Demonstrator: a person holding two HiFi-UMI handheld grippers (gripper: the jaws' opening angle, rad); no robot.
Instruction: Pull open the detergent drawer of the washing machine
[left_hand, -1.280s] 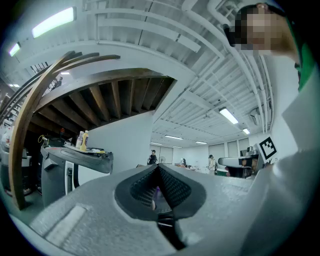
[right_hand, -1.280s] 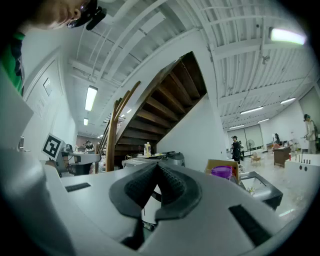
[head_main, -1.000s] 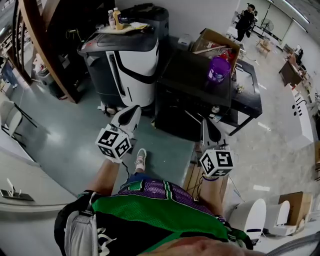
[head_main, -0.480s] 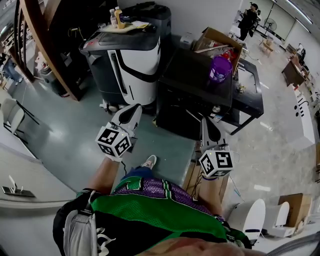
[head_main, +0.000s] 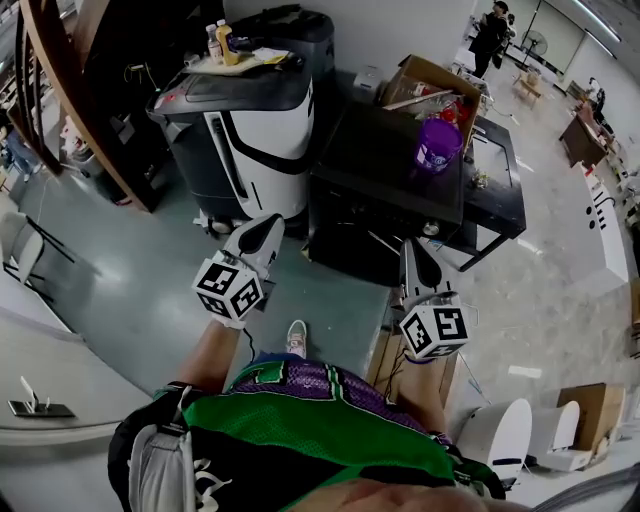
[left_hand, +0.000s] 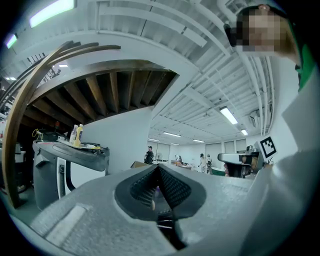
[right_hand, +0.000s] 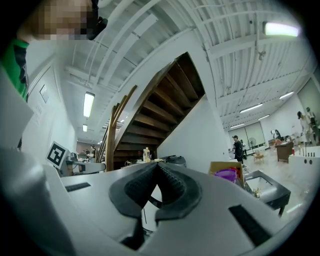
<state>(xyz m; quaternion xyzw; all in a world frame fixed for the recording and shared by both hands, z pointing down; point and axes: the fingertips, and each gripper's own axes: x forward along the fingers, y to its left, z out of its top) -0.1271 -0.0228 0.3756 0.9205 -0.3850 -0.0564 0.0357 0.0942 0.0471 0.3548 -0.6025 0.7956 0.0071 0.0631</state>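
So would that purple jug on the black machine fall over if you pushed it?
Probably it would slide, not tip: the purple plastic jug looks squat and stands upright on top of the black box-shaped machine. It stands near a far corner, so a hard shove might send it off. Its fill is hidden, so weight's a guess.

The floor (head_main: 110, 285) carries a black machine (head_main: 385, 185), and a purple jug (head_main: 437, 143) stands on the machine's top at its far right corner. On the floor, a white-and-black unit (head_main: 245, 130) stands just left of the machine, a cardboard box (head_main: 430, 85) behind it and a low black table (head_main: 497, 195) at its right.
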